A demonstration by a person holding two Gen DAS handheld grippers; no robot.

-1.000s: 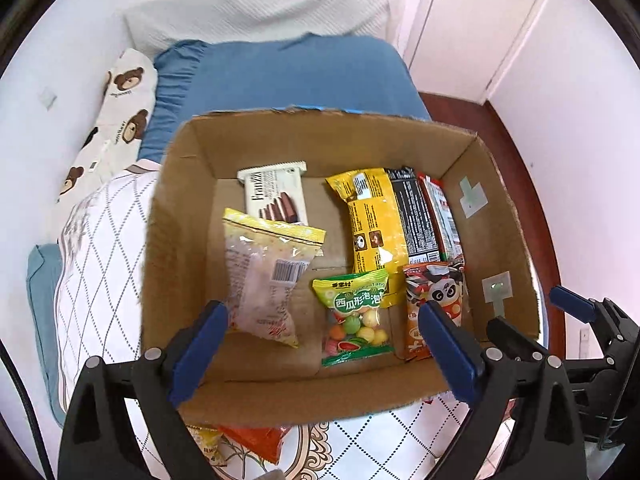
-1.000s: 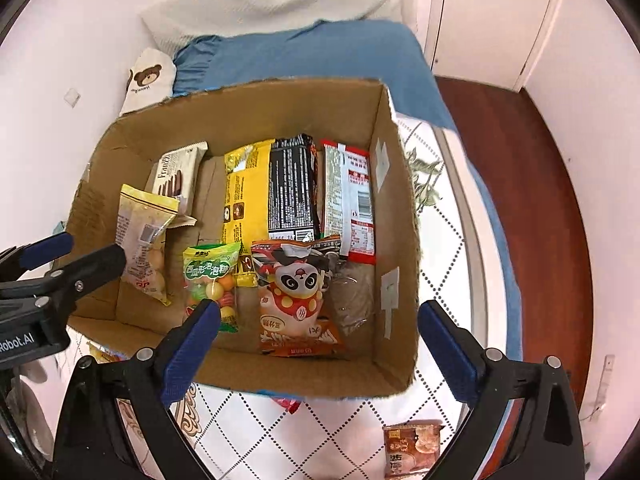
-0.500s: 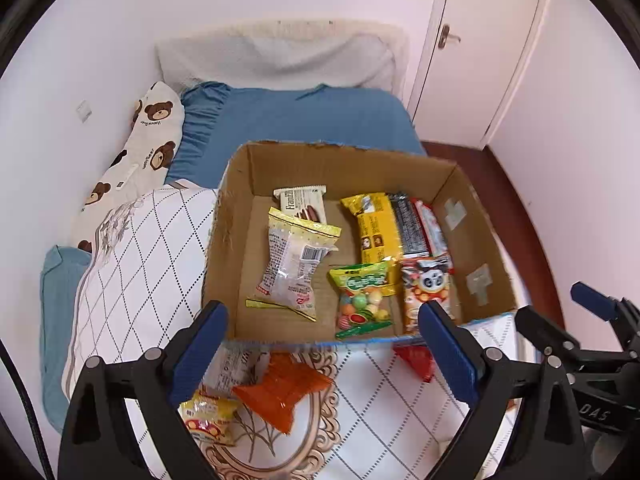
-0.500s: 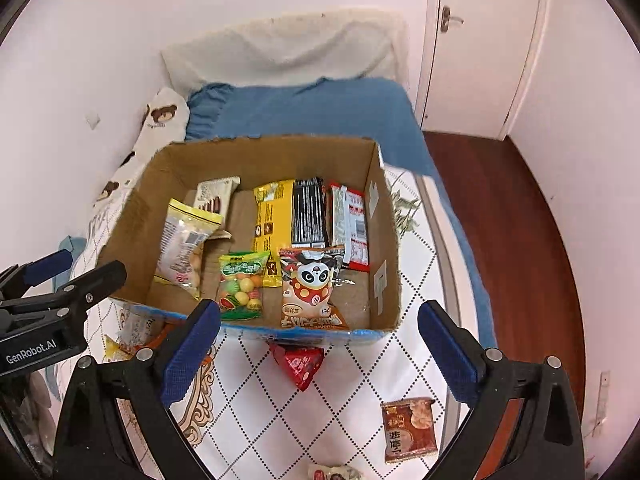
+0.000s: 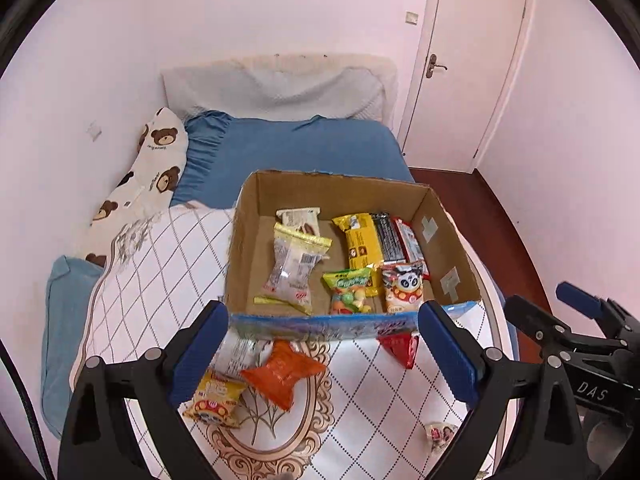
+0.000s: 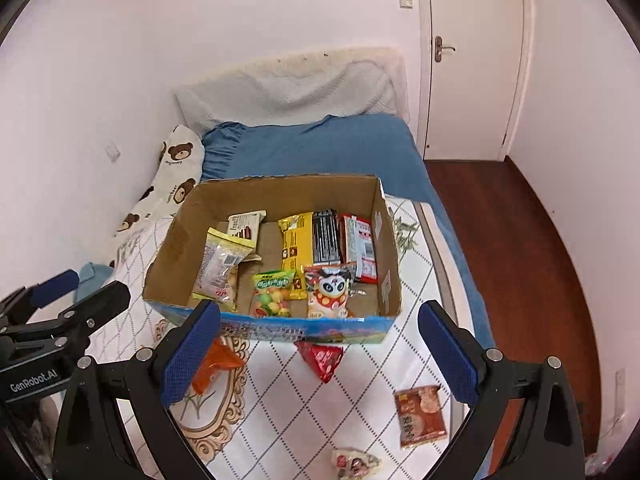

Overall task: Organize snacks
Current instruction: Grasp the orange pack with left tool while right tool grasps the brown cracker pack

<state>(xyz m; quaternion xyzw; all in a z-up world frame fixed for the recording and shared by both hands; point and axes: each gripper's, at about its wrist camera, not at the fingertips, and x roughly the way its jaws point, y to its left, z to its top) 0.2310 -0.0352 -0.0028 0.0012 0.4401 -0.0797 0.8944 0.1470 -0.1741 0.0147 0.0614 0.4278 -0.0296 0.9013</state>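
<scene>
Just ahead of your left gripper (image 5: 324, 356), wide open and empty, lies the orange packet (image 5: 282, 376), nearer it than your right gripper (image 6: 320, 356), equally open.

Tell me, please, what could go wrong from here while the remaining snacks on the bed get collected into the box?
The red packet lies tucked against the cardboard box front wall, so a claw reaching for it may shove the box. The orange packet sits between the left claw fingers' path and overlaps a clear packet; both might get pinched together.
</scene>
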